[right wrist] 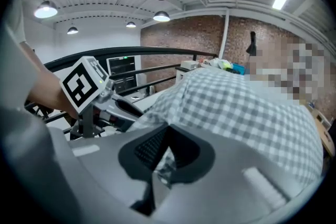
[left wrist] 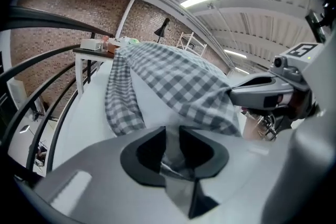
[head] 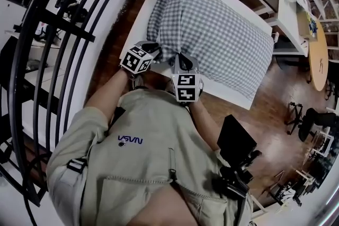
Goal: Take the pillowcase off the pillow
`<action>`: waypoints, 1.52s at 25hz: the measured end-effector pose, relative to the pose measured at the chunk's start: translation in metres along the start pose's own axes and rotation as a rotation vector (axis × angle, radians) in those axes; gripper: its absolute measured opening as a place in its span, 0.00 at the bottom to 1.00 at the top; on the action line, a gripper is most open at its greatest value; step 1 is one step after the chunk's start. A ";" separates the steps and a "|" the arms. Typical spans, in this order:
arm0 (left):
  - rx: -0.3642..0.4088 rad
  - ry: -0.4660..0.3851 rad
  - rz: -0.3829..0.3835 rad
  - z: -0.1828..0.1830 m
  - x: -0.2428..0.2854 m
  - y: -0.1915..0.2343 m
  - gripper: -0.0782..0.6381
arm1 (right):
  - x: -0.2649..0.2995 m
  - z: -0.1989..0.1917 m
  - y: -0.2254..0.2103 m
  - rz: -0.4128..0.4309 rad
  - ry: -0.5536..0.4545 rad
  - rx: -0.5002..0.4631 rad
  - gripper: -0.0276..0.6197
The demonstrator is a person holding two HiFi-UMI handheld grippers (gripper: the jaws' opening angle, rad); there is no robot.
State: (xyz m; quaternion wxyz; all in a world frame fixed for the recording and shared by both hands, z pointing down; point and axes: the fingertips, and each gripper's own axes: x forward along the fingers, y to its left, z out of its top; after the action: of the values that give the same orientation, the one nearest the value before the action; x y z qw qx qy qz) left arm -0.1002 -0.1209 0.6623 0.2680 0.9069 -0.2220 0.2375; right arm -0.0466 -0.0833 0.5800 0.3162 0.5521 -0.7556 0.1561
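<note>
While looking along the right tongs [right wrist: 167,139]: fully closed, pinching a small fold at the near end of the checked pillowcase [head: 212,29]. Along the left tongs [left wrist: 173,136], just to the left: set narrow, with a strip of the same cloth in the gap, seemingly lying loose and not squeezed. Beyond both, stretching away to the far right over the white surface [head: 233,99], rounded out by the pillow inside. Probably light, soft and limp, a little slippery when bunched, not fragile. Best to take hold at the open hem, presumably at this near end, through one layer of cloth only, without catching the pillow.
</note>
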 end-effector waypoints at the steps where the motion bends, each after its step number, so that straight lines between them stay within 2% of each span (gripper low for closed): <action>1: 0.020 0.012 0.009 0.000 0.001 0.000 0.20 | 0.000 0.000 0.000 0.001 -0.002 -0.002 0.05; 2: 0.038 0.020 0.024 0.002 0.000 0.000 0.15 | -0.001 0.000 -0.001 0.003 -0.005 -0.005 0.05; 4: 0.051 0.010 0.064 0.010 -0.005 0.000 0.14 | -0.005 0.002 -0.007 0.003 -0.017 -0.008 0.05; 6: 0.031 -0.038 0.094 0.023 -0.010 -0.005 0.13 | -0.016 -0.002 -0.024 -0.019 -0.029 0.005 0.05; 10: -0.037 -0.177 0.106 0.041 -0.015 -0.010 0.13 | -0.039 -0.029 -0.069 -0.137 -0.056 0.037 0.05; 13: -0.073 -0.250 0.129 0.059 -0.046 0.008 0.13 | -0.041 -0.020 -0.082 -0.203 -0.086 0.024 0.05; 15: -0.094 -0.281 0.144 0.071 -0.064 0.014 0.12 | -0.047 -0.017 -0.092 -0.254 -0.072 0.020 0.05; 18: -0.204 -0.367 0.226 0.077 -0.087 0.046 0.11 | -0.051 -0.041 -0.121 -0.346 0.003 0.048 0.05; 20: -0.292 -0.405 0.279 0.072 -0.108 0.078 0.11 | -0.050 -0.059 -0.131 -0.363 0.046 0.069 0.05; 23: -0.302 -0.393 0.295 0.062 -0.133 0.095 0.12 | -0.042 -0.064 -0.119 -0.323 0.048 0.055 0.05; 26: -0.266 -0.376 0.225 0.061 -0.120 0.066 0.12 | -0.033 -0.058 -0.109 -0.270 0.043 0.056 0.05; 27: -0.251 -0.358 0.183 0.059 -0.108 0.050 0.14 | -0.032 -0.055 -0.105 -0.250 0.039 0.060 0.05; 29: -0.225 -0.308 0.080 0.051 -0.080 0.014 0.30 | -0.034 -0.046 -0.094 -0.196 0.021 0.068 0.08; 31: -0.192 -0.245 -0.009 0.039 -0.058 -0.017 0.37 | -0.038 -0.034 -0.077 -0.127 -0.009 0.080 0.18; 34: -0.138 -0.119 -0.065 0.018 -0.030 -0.041 0.52 | -0.039 -0.018 -0.049 -0.006 -0.025 0.109 0.29; 36: -0.128 -0.054 -0.072 0.005 -0.017 -0.045 0.54 | -0.034 -0.022 -0.028 0.085 0.021 0.111 0.31; 37: -0.132 -0.034 -0.072 0.000 -0.014 -0.045 0.53 | -0.030 -0.029 -0.015 0.137 0.066 0.102 0.33; 38: -0.137 -0.023 -0.072 -0.002 -0.012 -0.044 0.47 | -0.025 -0.039 -0.002 0.194 0.120 0.089 0.35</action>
State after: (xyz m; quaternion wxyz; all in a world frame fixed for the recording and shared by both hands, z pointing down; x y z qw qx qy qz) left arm -0.0867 -0.0829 0.6404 0.3353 0.8965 -0.2080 0.2016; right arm -0.0284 -0.0423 0.5928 0.3193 0.4797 -0.7775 0.2518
